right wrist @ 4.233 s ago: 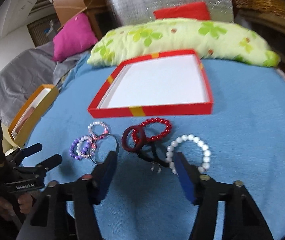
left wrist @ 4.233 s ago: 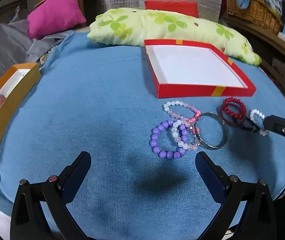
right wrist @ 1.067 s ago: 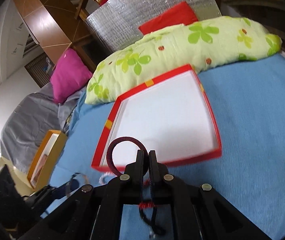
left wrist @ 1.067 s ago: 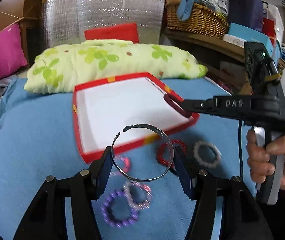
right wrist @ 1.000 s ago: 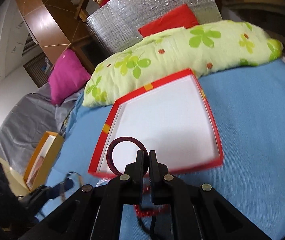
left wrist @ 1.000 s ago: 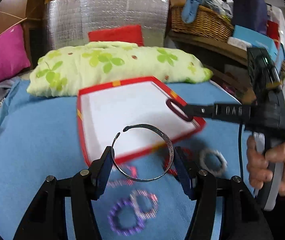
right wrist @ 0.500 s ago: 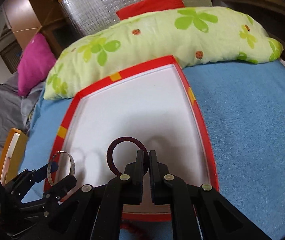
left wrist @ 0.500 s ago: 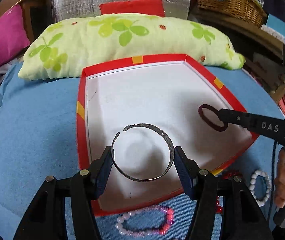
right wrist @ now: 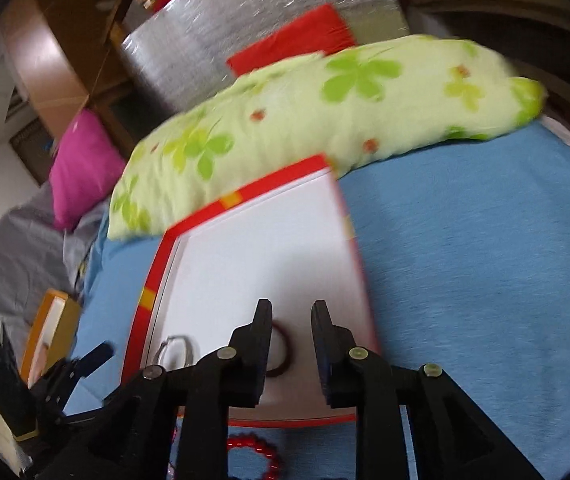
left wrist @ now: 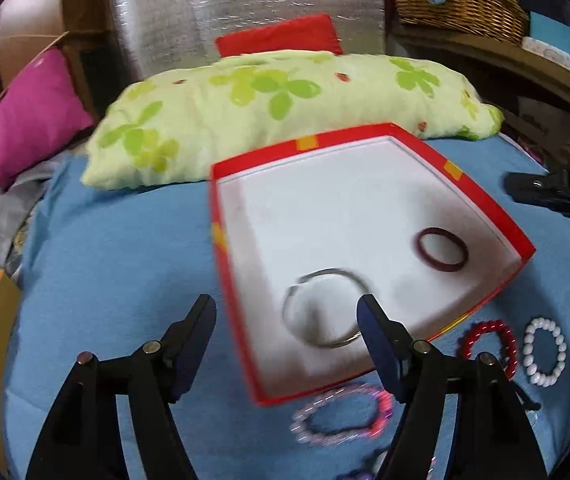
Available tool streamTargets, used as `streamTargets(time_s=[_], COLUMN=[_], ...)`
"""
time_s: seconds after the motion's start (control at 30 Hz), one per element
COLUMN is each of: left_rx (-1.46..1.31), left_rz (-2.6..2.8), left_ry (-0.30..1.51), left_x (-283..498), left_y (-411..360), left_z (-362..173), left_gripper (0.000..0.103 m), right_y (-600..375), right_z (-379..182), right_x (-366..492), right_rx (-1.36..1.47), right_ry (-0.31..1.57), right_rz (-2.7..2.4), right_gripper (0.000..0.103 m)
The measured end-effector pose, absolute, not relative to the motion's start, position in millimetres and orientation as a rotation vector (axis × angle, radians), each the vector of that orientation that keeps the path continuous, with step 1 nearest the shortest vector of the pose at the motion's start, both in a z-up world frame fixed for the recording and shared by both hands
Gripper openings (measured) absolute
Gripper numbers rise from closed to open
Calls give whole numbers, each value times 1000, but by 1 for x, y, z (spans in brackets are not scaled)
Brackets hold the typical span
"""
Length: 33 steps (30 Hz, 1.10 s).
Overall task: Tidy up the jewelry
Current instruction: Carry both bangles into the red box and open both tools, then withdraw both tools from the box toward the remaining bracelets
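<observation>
left gripper (left wrist: 287, 312): jaws wide, just been opening, nothing between them; silver bangle (left wrist: 325, 308) lies loose in red box (left wrist: 485, 200), near edge
right gripper (right wrist: 291, 316): jaws narrow, just been opening, nothing gripped; dark red ring (left wrist: 441, 250) lies in box, right side
outside box, near: red bead bracelet (left wrist: 489, 344), white bead bracelet (left wrist: 545, 354), pink bead bracelet (left wrist: 341, 412) on blue cloth (left wrist: 125, 260)
far: green floral pillow (left wrist: 285, 100)

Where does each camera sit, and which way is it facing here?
Left wrist: on the left gripper, angled down at the red box; its open fingers and the right gripper's tip show.
Right wrist: on the right gripper, angled down over the box's near edge; its fingers and the left gripper show.
Shared: box, silver bangle, dark red band, floral pillow.
</observation>
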<state>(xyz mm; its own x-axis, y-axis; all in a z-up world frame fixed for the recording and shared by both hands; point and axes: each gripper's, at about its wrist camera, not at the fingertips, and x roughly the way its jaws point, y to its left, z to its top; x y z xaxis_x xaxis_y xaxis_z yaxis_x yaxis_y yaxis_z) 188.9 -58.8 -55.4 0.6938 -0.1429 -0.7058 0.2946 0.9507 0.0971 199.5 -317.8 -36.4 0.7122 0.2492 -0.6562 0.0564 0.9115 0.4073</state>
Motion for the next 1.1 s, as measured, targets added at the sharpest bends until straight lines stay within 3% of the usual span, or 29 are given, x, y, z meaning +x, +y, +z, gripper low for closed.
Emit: streamTargets(time_s=[0.37,1.1], left_rx=[176,157], left_rz=[-150,-152], left_ry=[892,829], left_x=[200,171], left_y=[-35,-21], left_z=[-79,-58], left_gripper=[75,75], right_y=[-345,-347], right_z=[-75,-58], right_x=[193,167], right_rx=[567,529], right_ry=[926,882], right_rz=[64,86], right_gripper=[25,25])
